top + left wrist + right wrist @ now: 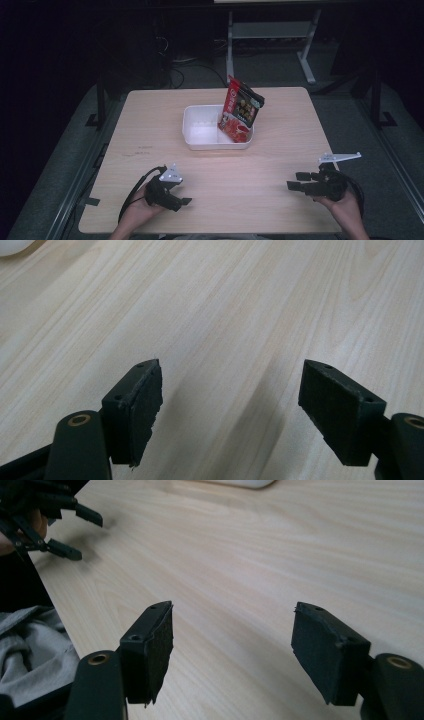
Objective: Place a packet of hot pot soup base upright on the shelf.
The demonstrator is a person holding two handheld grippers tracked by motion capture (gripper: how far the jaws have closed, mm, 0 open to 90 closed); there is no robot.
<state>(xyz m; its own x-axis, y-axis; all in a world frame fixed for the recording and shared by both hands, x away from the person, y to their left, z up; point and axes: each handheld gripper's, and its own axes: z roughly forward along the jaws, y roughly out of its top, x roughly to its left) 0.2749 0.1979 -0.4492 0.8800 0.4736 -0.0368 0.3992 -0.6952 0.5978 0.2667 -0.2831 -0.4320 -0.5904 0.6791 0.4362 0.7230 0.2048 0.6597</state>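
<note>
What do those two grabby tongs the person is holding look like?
Both tongs, left and right, are black, with two flat rectangular pads showing small screw holes and brass-coloured rings. A pale grey three-cornered plate sits on top of each. Black cables trail behind them.

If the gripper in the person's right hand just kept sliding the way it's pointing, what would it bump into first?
Probably the left gripper. The right gripper points leftward along the table's near edge, jaws open, with bare wood ahead. The white tray and red snack bag sit farther back, seemingly off that line, though depth is unclear.
</note>
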